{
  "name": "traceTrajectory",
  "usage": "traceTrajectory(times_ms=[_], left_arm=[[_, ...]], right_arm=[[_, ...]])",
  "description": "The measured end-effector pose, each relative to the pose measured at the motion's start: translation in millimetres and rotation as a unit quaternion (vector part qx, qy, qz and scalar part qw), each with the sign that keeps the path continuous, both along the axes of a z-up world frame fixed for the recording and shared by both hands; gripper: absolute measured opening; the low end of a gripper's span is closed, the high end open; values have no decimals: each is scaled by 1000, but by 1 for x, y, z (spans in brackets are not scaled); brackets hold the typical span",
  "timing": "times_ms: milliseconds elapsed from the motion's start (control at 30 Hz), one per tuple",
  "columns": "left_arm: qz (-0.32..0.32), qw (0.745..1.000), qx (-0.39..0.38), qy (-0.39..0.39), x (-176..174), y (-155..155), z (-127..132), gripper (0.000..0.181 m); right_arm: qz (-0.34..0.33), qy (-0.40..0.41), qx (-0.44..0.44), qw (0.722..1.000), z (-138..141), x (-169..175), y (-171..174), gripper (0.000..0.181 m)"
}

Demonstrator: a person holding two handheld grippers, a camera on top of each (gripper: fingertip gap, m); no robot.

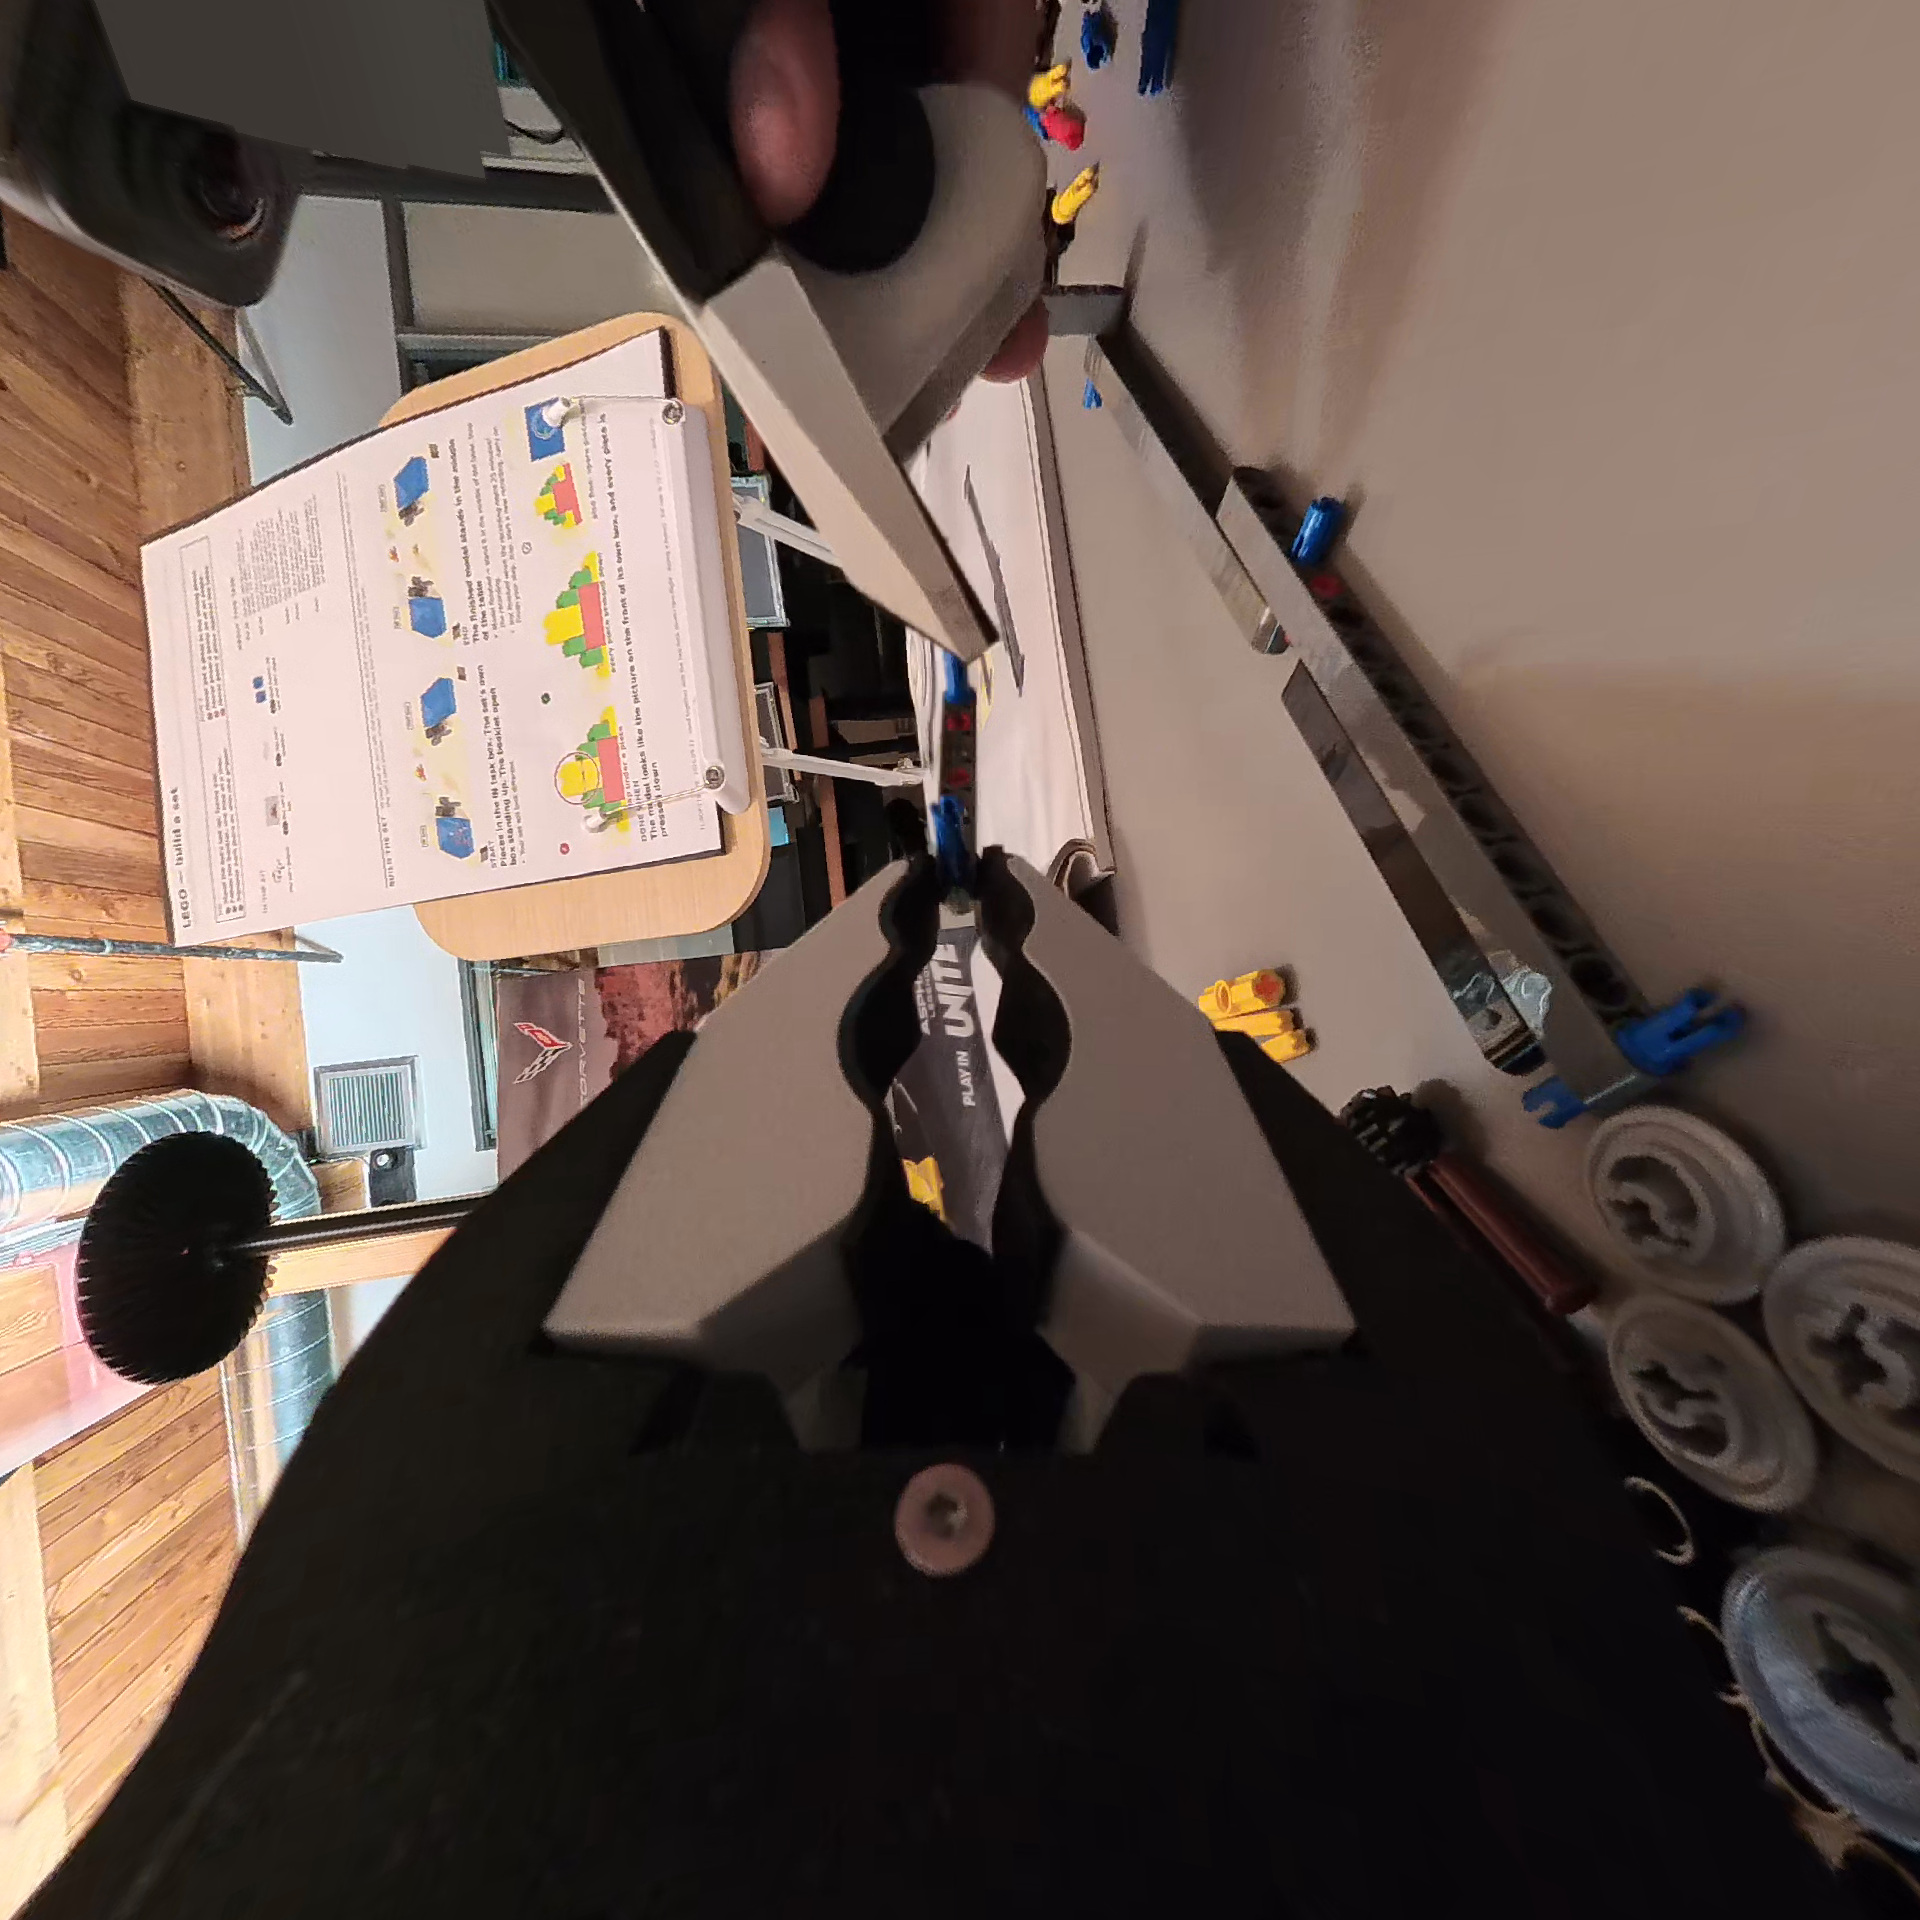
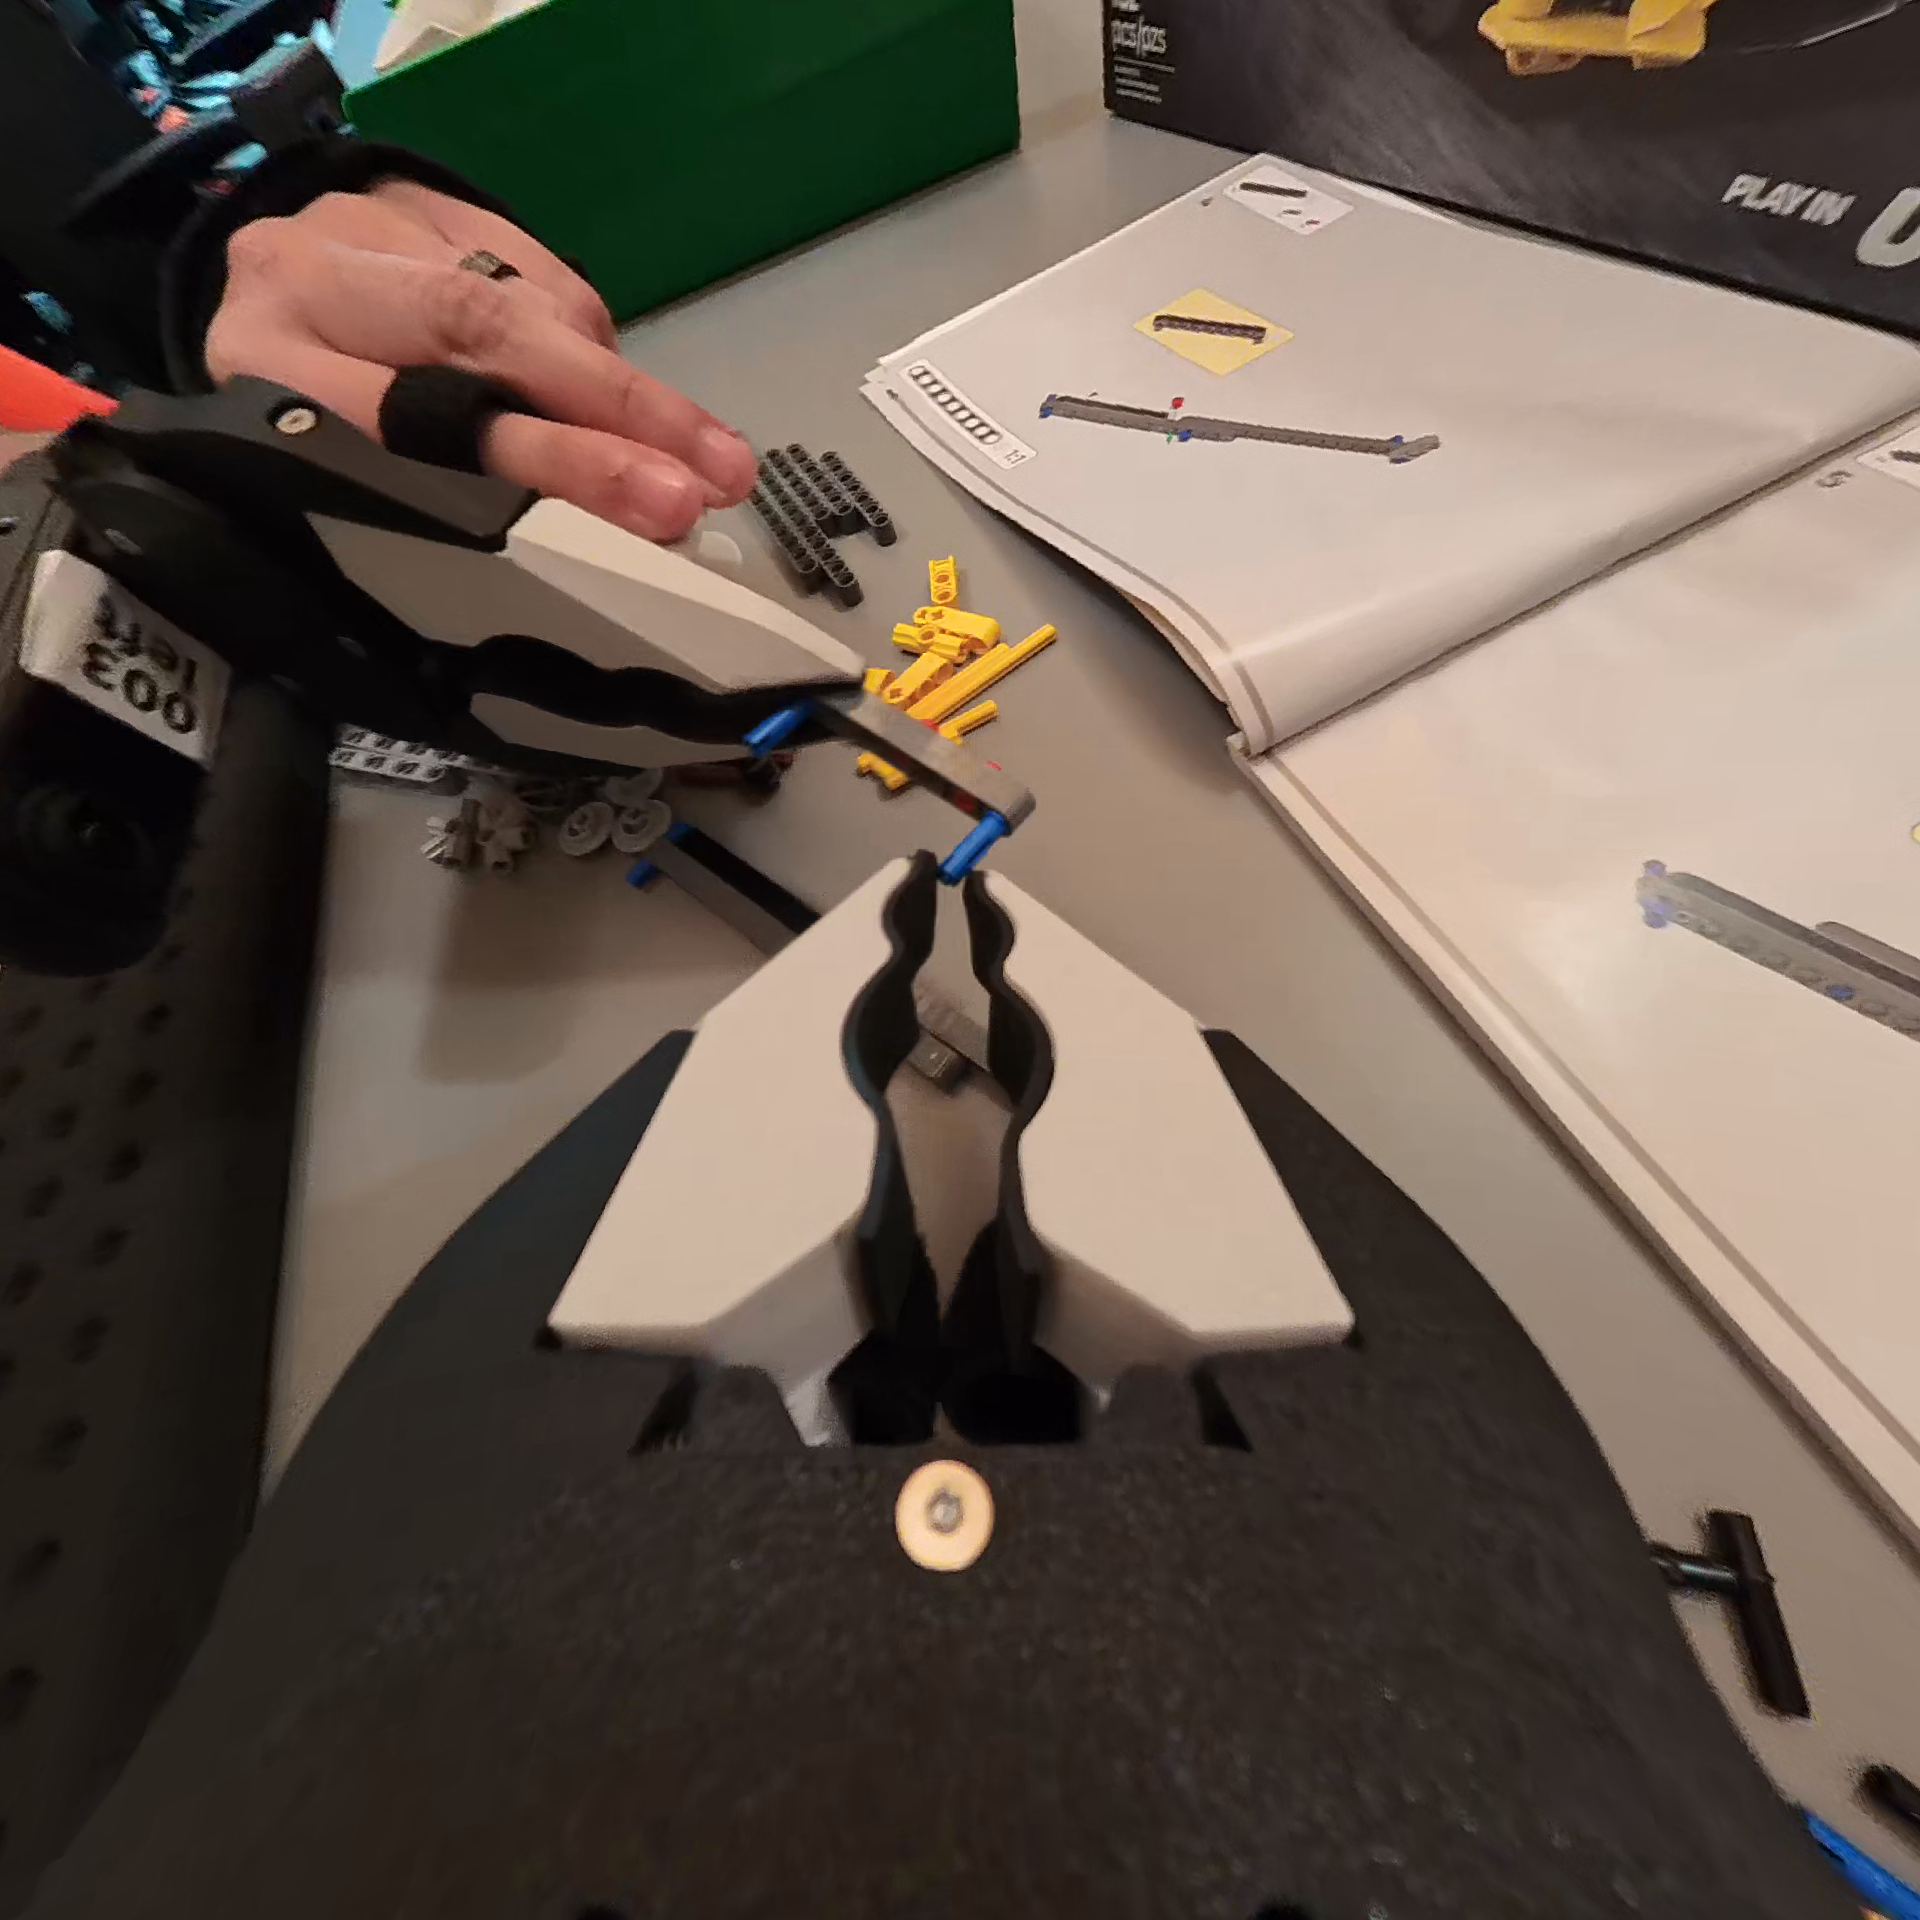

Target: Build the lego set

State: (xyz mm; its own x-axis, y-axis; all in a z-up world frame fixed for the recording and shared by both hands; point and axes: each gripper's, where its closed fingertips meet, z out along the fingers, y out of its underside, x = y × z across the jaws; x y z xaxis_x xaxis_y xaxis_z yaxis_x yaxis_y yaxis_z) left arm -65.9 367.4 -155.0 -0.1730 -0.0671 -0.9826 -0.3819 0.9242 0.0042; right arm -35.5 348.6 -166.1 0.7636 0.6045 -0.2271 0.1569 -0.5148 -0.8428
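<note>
Left wrist view: left gripper point(image 1: 961, 868) pinching one end of a short grey beam point(image 1: 958, 743) with blue pins, held up off the grey surface point(image 1: 1558, 312).
Nearby: long grey beam point(image 1: 1455, 790), yellow connectors point(image 1: 1252, 1013), pale wheel hubs point(image 1: 1704, 1340) on the surface.
Right wrist view: right gripper point(image 2: 948, 868) nipping the blue pin point(image 2: 971, 844) at the beam's far end, fingers almost together.
Open booklet point(image 2: 1455, 582): lies to the right.
Person's hand point(image 2: 447, 343): resting on the left gripper.
</note>
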Motion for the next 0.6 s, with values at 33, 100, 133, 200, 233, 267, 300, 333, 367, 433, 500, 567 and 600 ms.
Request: traceTrajectory(times_ms=[33,100,133,200,233,267,300,333,367,433,500,567,600], left_arm=[[0,1000,-2,2,0,0,-1,6],[0,1000,0,6,0,0,-3,6],[1,1000,0,9,0,1,-4,6],[4,1000,-3,10,0,2,-5,6],[8,1000,-6,9,0,4,-6,6],[18,1000,-12,6,-1,6,-5,5],[32,999,-24,3,-1,8,-5,6],[45,998,-42,1,-1,10,-5,6],[51,997,-60,-3,-1,10,-4,6],[52,995,-84,-7,-2,8,-2,7],[50,993,-109,-9,-2,7,-1,12],[50,986,-157,-2,-3,4,-5,20],[54,983,-178,2,-3,4,-7,27]], right_arm=[[-10,-8,1,1000,-1,2,2,4],[-18,-20,-7,1000,-5,2,3,4],[-22,-23,-9,999,-6,2,4,4],[-27,-27,-13,999,-8,1,4,4],[-31,-30,-13,999,-9,1,5,4],[-36,-29,-13,999,-8,1,6,3],[-40,-28,-12,999,-7,0,6,3],[-44,-28,-12,999,-6,0,7,3],[-49,-32,-11,998,-6,0,8,3],[-53,-32,-8,998,-5,1,9,3],[-61,-22,-12,998,-3,3,9,3],[-68,-15,-13,997,-2,7,10,2],[-73,-17,-13,997,-2,10,11,3]])
